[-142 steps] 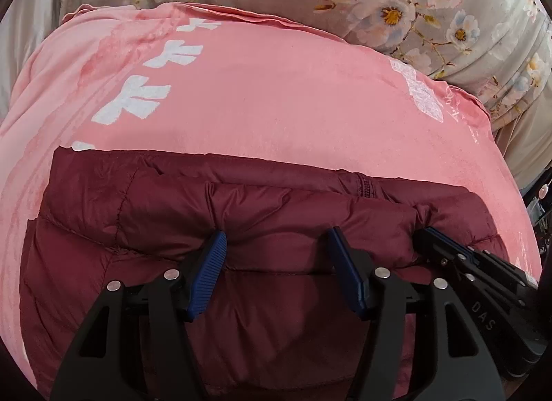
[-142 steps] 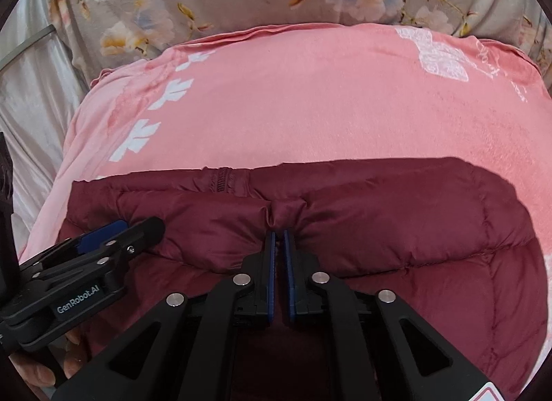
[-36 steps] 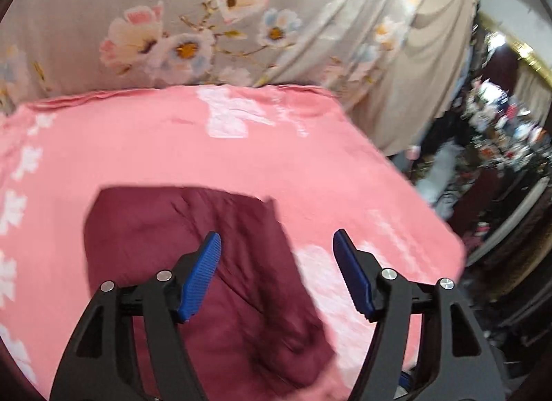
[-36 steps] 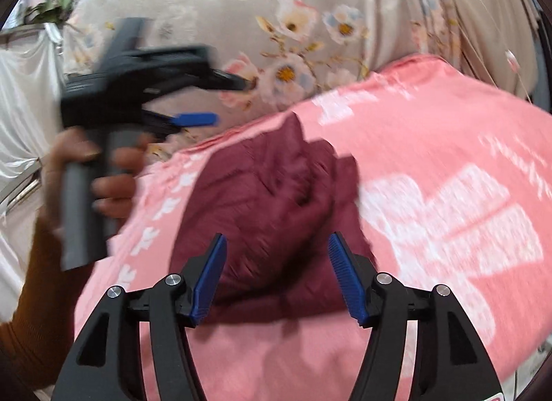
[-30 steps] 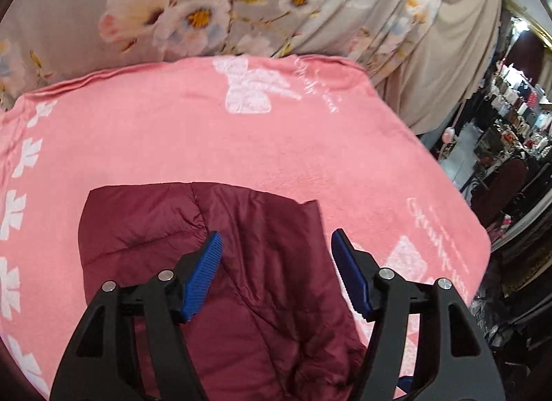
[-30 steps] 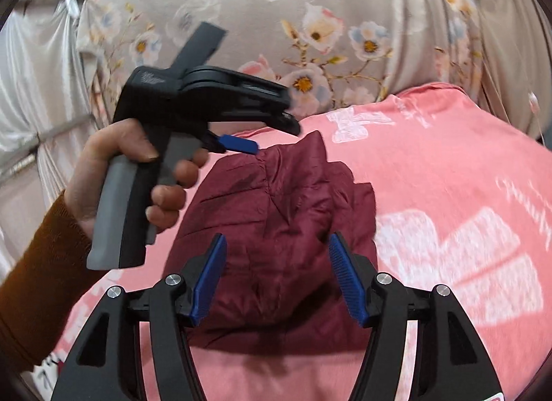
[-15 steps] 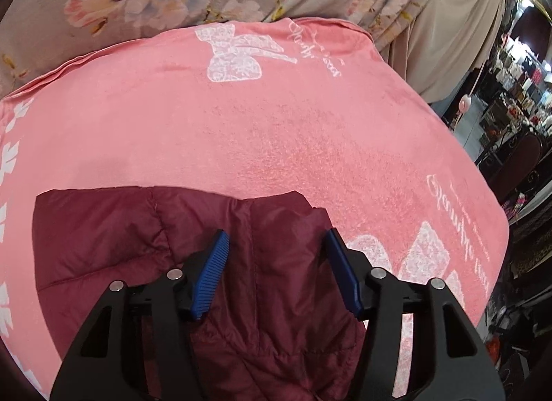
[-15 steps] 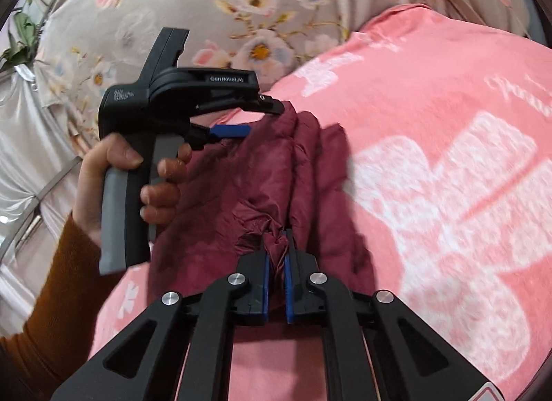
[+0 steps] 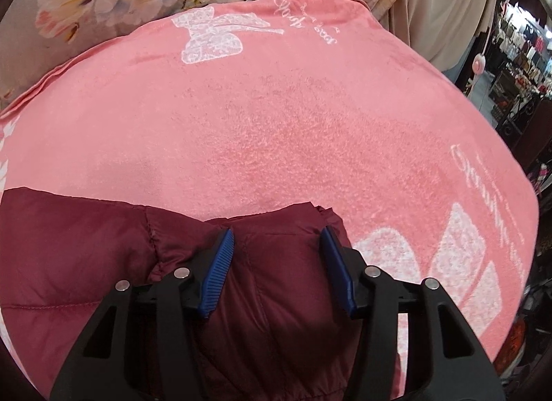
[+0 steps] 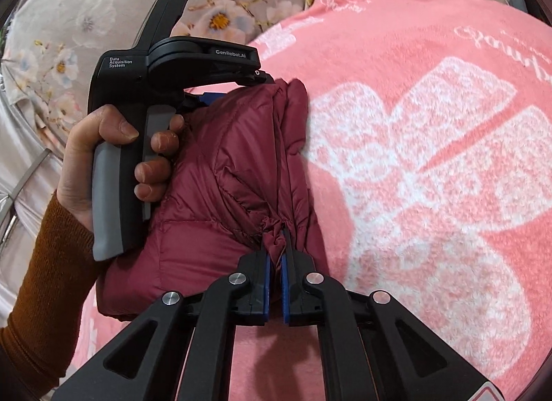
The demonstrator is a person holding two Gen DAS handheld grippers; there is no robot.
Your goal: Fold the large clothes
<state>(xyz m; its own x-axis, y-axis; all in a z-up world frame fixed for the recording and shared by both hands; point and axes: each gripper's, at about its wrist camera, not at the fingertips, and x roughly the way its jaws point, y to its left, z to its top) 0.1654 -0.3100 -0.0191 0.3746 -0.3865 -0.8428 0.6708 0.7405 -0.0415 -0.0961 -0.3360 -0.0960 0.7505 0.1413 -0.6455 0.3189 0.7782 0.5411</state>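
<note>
Maroon puffer jacket point(image 10: 220, 173) lies folded on the pink blanket point(image 9: 276, 108), long axis running from the right gripper point(image 10: 274, 277), clamped on its near end, away to the left gripper point(image 9: 276, 273) at the far end. Left's jaws are closing astride that end's puffy fold, apparently not yet pressing it

Black plastic left gripper point(image 10: 207, 97): grey grip, white "GenRobot.AI" and "Data Acquisition System" print. Right gripper point(image 10: 274, 249): ribbed blue pads, 4 silver screws. Rust-brown knit sleeve point(image 10: 48, 263).
</note>
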